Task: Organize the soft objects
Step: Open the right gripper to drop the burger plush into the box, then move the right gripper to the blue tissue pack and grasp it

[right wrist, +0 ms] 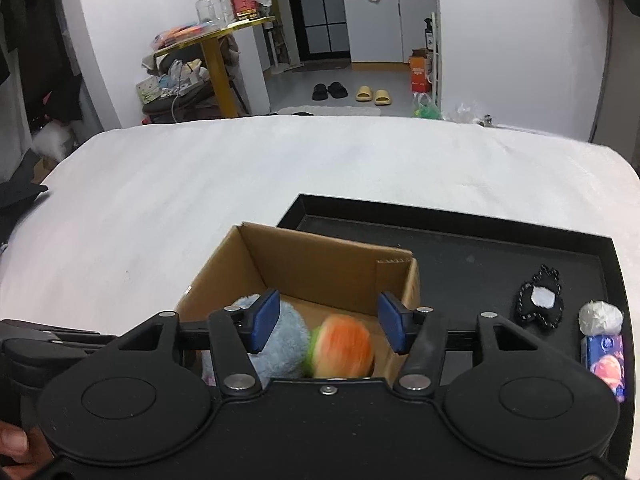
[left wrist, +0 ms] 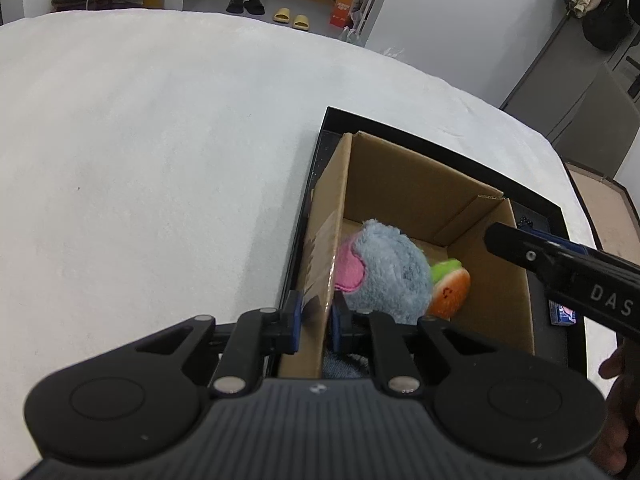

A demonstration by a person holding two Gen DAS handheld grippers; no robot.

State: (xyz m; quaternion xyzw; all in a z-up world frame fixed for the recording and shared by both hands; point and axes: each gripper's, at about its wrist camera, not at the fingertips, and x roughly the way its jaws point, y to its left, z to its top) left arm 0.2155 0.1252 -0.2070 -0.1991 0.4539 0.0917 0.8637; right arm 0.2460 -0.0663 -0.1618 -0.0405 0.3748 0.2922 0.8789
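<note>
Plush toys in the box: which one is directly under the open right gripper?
The orange burger plush, between the right gripper pads. The blue fluffy plush sits left, behind the left pad.

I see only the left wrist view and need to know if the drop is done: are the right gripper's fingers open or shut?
Observer: Open. The right gripper has its fingers spread above the cardboard box, holding nothing.
Operator: Where is the burger toy?
Observer: The burger toy sits below that gap, inside the box beside the blue plush, and looks motion-blurred.
Operator: Anything soft outside the box?
Observer: On the black tray, right of the box: a black felt piece and a white ball.
</note>
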